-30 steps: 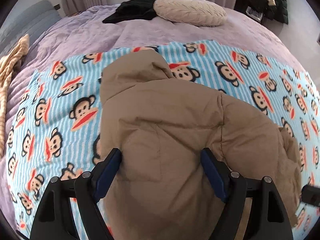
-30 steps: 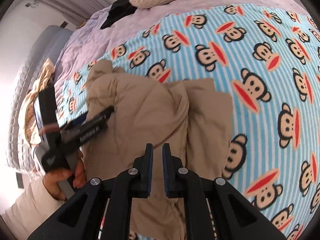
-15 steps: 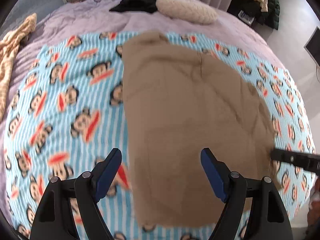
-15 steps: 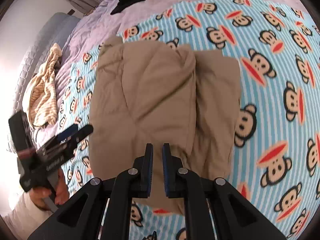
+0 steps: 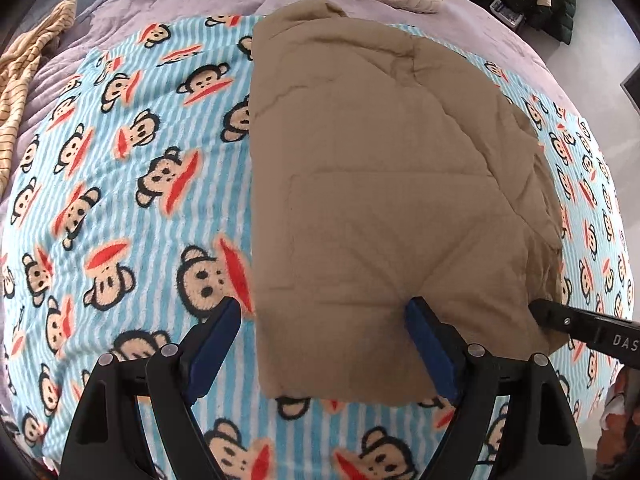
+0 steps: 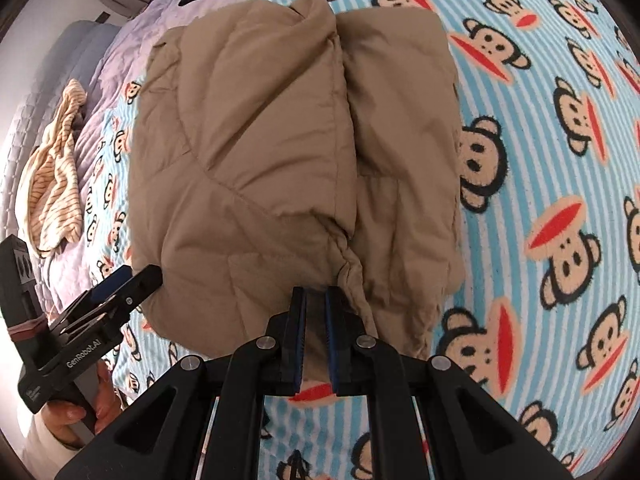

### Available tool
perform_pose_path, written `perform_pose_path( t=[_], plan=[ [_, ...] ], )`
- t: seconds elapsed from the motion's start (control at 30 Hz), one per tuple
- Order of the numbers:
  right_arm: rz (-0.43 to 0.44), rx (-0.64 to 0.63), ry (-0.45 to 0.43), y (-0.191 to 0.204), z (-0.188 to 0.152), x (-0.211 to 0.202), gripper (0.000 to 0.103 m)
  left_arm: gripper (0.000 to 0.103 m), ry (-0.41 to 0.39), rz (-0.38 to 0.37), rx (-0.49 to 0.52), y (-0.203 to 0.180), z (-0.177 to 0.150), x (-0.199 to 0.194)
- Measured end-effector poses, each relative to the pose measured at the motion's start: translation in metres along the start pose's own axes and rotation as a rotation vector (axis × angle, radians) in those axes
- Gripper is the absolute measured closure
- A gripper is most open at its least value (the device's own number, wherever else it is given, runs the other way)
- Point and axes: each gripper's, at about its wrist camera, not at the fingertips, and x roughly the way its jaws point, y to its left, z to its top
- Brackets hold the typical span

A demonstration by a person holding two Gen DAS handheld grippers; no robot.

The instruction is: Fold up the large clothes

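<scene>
Lying flat on the monkey-print blanket (image 5: 120, 184) that covers the bed (image 5: 168, 4), the tan padded jacket (image 5: 380, 184) is now a compact, roughly rectangular bundle, with its sleeves already folded in. A second ago the left gripper (image 5: 324, 344) hung close above the middle of the jacket; since then it has pulled back toward the near edge, so the whole bundle comes in view. Its jaws are opening, and nothing is pressed between them; the near left corner of the jacket only lies under the gap. The right gripper (image 6: 316, 320) has come lower toward the near hem, its jaws closed almost together, and I see no cloth clamped between them. In my judgement the side folds are finished, and the next step is probably to take the near hem and fold it toward the hood end.
</scene>
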Motion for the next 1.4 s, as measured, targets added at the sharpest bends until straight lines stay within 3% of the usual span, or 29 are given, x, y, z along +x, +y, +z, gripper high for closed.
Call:
perform_pose_path(
  t=[0.53,0.9,0.97,1.0,1.07,1.13,1.3,1.4],
  plan=[
    [-0.012,-0.019,-0.034,0.016,-0.024,-0.057,0.092,0.017,-0.021,-0.019,-0.014,-0.008,-0.024,-0.060],
    [-0.028,-0.081,-0.114,0.017,-0.042,-0.108,0.092,0.017,-0.145,0.069,-0.013,-0.032,-0.046,-0.133],
    [-0.024,-0.102,-0.132,0.018,-0.047,-0.120,0.091,0.004,-0.182,0.096,-0.029,-0.036,-0.052,-0.149],
    [-0.026,-0.111,-0.140,0.019,-0.050,-0.124,0.089,0.000,-0.203,0.113,-0.037,-0.039,-0.056,-0.158],
    [-0.027,-0.130,-0.157,0.020,-0.053,-0.135,0.077,0.000,-0.226,0.140,-0.045,-0.044,-0.063,-0.171],
    [-0.024,-0.147,-0.170,0.022,-0.056,-0.142,0.072,0.000,-0.240,0.157,-0.061,-0.048,-0.068,-0.182],
    [-0.040,-0.173,-0.205,0.027,-0.063,-0.161,0.068,0.000,-0.292,0.228,-0.082,-0.052,-0.075,-0.207],
    [-0.065,-0.195,-0.248,0.036,-0.069,-0.176,0.048,0.000,-0.317,0.183,-0.097,-0.048,-0.072,-0.221]
  ],
)
